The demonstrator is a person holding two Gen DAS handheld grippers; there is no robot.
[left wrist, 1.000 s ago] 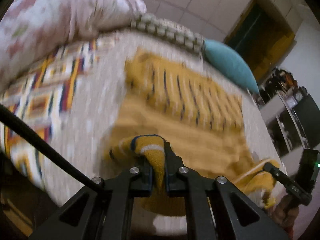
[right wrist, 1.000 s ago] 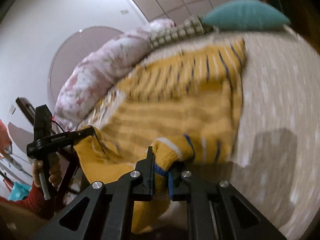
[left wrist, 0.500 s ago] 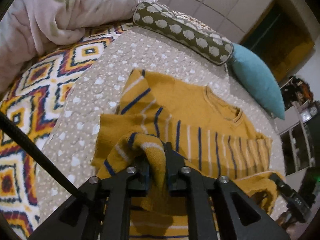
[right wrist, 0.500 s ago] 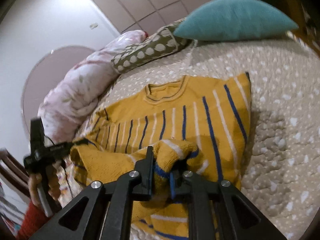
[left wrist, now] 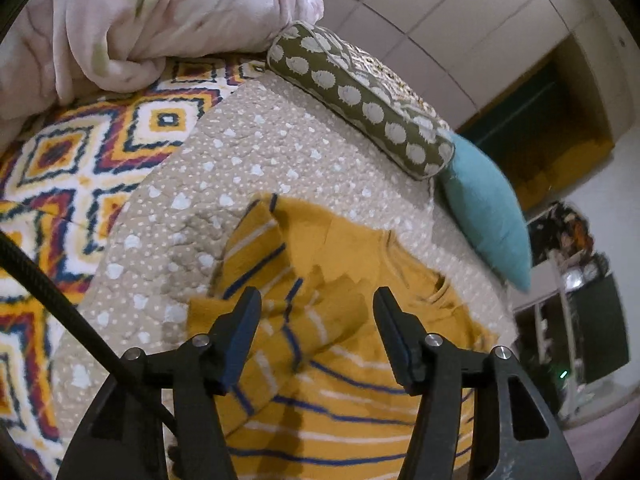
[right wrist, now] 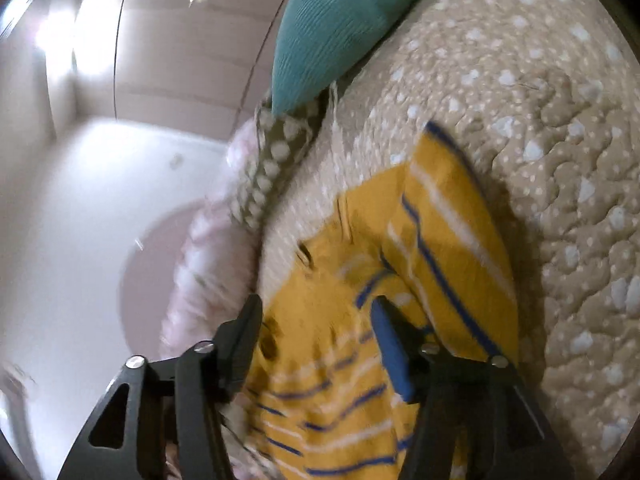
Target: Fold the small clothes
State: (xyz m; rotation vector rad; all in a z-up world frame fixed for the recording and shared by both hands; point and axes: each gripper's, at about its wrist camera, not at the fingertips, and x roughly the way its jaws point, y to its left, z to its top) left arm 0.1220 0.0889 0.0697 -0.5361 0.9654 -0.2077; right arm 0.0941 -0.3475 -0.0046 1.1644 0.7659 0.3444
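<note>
Released since half-second ago: your left tongs and right tongs, both now spread, empty. Sweater dropped on bed, hem folded over; next fold pending.

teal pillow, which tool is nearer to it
Right. The right tool hovers open over the mustard striped knit sweater just below the teal pillow; the left tool sits farther away.

Left gripper hovers just above the yellow sweater, jaws spread wide, gripping nothing. Right gripper hovers above it likewise, jaws apart.
</note>
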